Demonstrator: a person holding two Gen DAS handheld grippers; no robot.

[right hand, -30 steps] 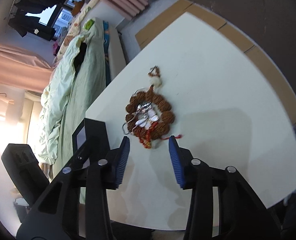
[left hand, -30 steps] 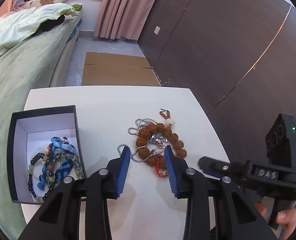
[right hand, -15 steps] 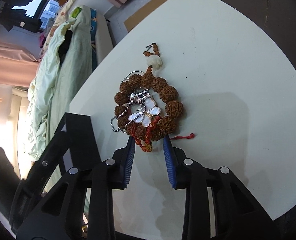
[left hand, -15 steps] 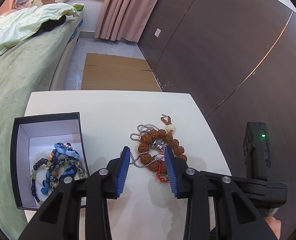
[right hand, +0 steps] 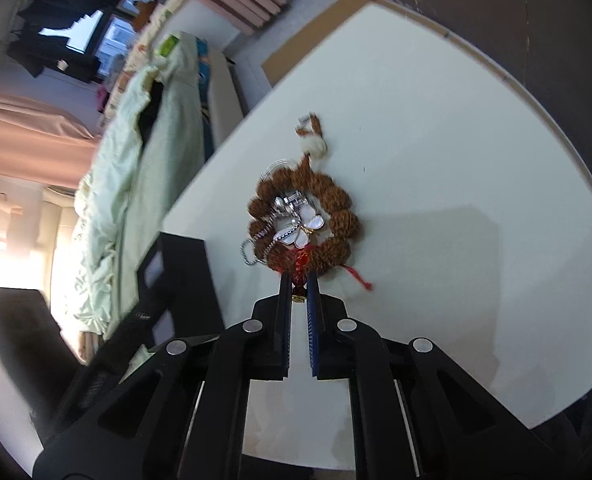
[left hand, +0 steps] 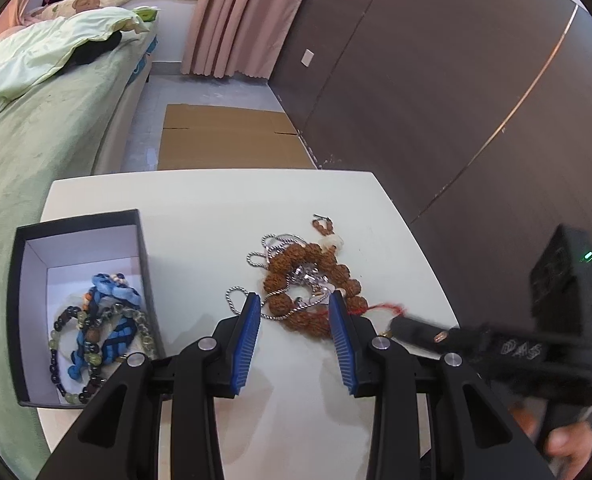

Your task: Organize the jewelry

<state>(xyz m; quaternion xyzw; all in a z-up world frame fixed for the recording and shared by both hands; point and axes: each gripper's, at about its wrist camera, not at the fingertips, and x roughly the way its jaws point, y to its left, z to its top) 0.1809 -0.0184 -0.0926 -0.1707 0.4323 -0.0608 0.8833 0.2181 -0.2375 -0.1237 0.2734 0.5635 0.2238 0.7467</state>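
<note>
the white table (left hand: 199, 216) carries a black box (left hand: 143, 256) by its left edge and a jewelry heap near its right edge, with bare surface between them and along the far edge. the heap is a brown seed-bead bracelet (left hand: 316, 276), a silver chain (left hand: 237, 294) with a butterfly pendant (right hand: 300, 230) lying across it, and a red bead strand (right hand: 299, 264) at its near side. beaded bracelets (left hand: 95, 328) lie inside the box.

the left gripper (left hand: 295, 334) points over the near part of the table at the heap, its blue pads wide apart, holding nothing, tips at the heap's near rim. the right gripper (right hand: 297, 286) reaches in from the right edge, tilted low, its pads nearly together and pinching the red bead strand.
</note>
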